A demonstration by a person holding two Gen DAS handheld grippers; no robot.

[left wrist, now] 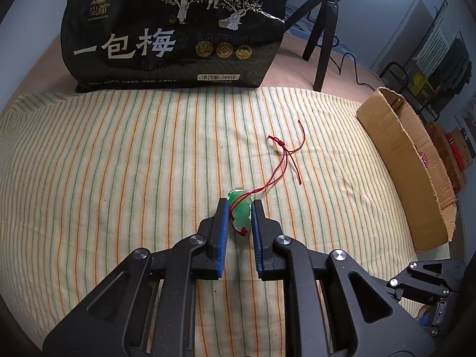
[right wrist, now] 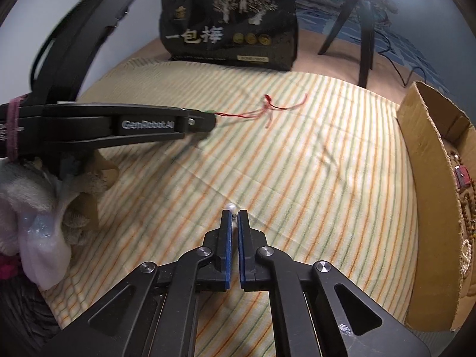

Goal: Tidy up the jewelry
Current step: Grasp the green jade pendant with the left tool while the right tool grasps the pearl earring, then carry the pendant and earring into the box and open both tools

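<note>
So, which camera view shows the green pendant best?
The left wrist view. There the green pendant sits in sharp focus between the fingers of the left tool, its red cord trailing over the striped cloth. In the right wrist view the tool hides nearly all of it.

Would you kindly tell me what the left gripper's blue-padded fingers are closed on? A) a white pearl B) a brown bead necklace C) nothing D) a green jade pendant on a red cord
D: in the left wrist view the left gripper clamps the green jade pendant, its red cord trailing across the striped cloth.
</note>
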